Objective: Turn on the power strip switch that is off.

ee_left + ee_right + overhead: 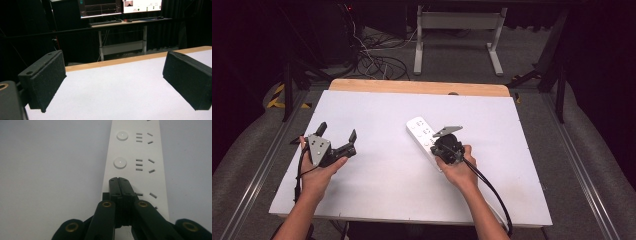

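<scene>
A white power strip (424, 141) with round switch buttons and socket slots lies near the middle of the white table (387, 190). My right gripper (443, 146) hovers over its near end, pointing down. In the right gripper view the right gripper (119, 180) has its jaws pressed together, tips over the power strip (132, 152) where a button would sit; nothing is held between them. My left gripper (337, 131) is held at the table's left, jaws wide apart. In the left gripper view its pads (47, 77) frame bare table (112, 90).
A wooden strip (417, 87) edges the table's far side. Beyond it stand a desk frame (457, 35) and loose cables (377, 60) on the floor. Monitors (120, 6) sit on a desk in the left gripper view.
</scene>
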A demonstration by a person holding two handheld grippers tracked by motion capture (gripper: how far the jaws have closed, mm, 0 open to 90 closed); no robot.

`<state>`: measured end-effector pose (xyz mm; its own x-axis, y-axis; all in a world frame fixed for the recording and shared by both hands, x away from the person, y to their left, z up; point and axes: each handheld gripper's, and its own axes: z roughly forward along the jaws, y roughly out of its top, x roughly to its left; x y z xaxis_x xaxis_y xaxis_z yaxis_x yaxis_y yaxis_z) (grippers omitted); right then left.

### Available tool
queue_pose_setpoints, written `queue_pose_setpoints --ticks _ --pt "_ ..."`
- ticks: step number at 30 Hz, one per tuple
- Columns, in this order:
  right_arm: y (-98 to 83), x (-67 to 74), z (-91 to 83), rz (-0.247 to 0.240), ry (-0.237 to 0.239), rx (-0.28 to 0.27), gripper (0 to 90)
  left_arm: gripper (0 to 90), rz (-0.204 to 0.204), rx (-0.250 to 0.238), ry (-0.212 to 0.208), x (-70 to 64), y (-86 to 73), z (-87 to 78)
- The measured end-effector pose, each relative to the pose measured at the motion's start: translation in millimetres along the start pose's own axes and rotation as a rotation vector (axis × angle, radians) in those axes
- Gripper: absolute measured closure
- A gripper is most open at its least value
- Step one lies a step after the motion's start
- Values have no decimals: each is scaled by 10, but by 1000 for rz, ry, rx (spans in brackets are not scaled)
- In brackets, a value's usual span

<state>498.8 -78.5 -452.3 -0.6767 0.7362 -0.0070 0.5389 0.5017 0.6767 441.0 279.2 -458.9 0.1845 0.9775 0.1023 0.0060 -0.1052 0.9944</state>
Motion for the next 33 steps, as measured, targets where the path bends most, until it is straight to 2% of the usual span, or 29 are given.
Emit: queue_pose_setpoints --ticks 2,6,9,15,18,21,22,23,25,26,27,28,29,30,33 --pt "0 1 -6 9 3 -10 900 51 0 0 0 0 0 -1" --pt "-4 -12 -27 -3 3 -18 900 51 -3 1 2 10 -1 3" --pt "5 -14 -75 -6 12 -46 900 51 -3 0 3 14 -2 6" --pt "18 -56 -288 4 33 -145 900 50 -9 1 4 15 -1 4" --pt "-15 -116 -451 15 36 -221 900 50 -8 1 9 19 -1 3" --pt "-91 -177 -634 24 17 -308 900 50 -7 -1 9 21 0 0" --pt "-91 -177 -634 24 17 -308 900 50 -7 -1 9 21 0 0" --pt "-160 -215 -745 21 7 -355 900 50 -7 0 9 21 -1 1" --pt "-222 -254 -843 17 -3 -378 900 51 -6 3 8 18 -4 6" --pt "-251 -277 -889 31 -4 -388 900 51 -6 3 8 18 -4 6" --pt "-251 -277 -889 31 -4 -388 900 51 -8 3 5 16 -4 6" --pt "-301 -327 -975 57 -6 -417 900 51 -7 2 8 16 -3 4" --pt "-301 -327 -975 57 -6 -417 900 52 -7 2 8 16 -3 4" --pt "-354 -366 -1051 73 -14 -451 900 52 -9 2 7 15 -4 5" --pt "-463 -389 -1121 70 -34 -487 900 52 -8 4 8 18 -7 7"
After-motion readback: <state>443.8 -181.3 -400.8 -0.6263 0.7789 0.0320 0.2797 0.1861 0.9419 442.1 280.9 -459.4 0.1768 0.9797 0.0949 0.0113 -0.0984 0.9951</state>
